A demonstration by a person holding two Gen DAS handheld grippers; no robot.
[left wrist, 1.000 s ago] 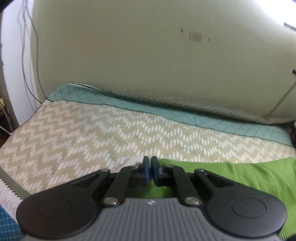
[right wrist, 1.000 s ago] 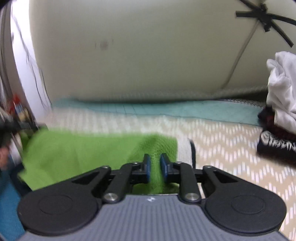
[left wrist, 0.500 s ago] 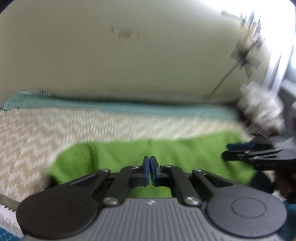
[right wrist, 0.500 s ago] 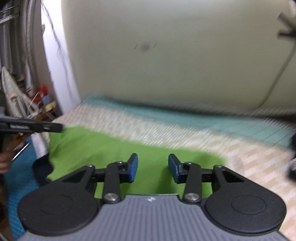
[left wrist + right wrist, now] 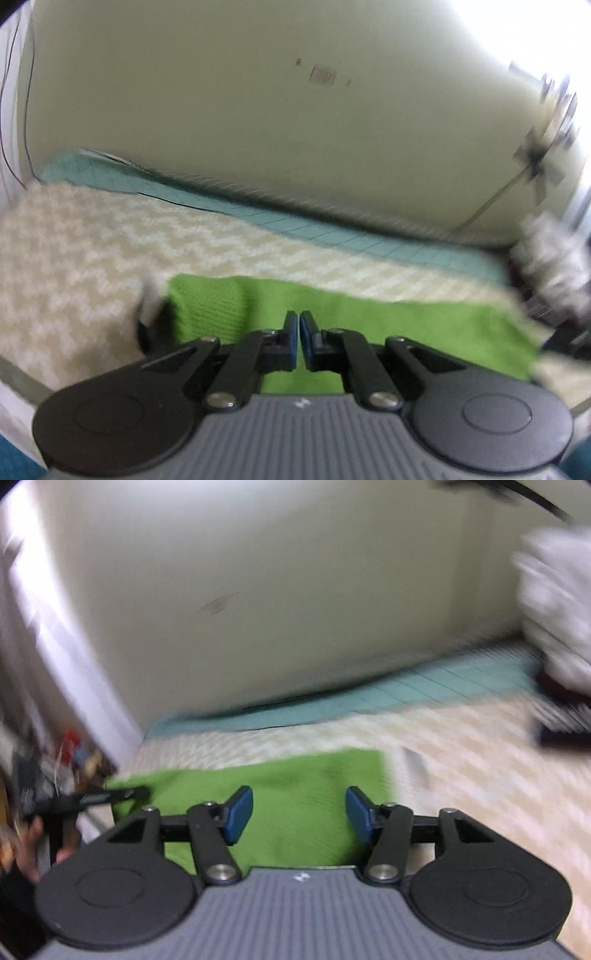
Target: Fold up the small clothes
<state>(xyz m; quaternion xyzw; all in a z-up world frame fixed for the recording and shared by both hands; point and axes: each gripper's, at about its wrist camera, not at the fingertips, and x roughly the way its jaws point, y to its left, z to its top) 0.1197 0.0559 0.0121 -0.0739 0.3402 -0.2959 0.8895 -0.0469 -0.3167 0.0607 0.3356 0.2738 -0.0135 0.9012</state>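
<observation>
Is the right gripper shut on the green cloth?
No, the right gripper is open wide, with the green cloth lying flat beneath it.

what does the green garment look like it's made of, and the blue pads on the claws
Green garment: seems a knit, matte; fine ribbed stitch rows show near its left edge. Pads: probably rubber or soft plastic, smooth and matte blue; blur leaves it open.

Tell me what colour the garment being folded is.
Bright green garment, clearest in the left wrist view.
</observation>
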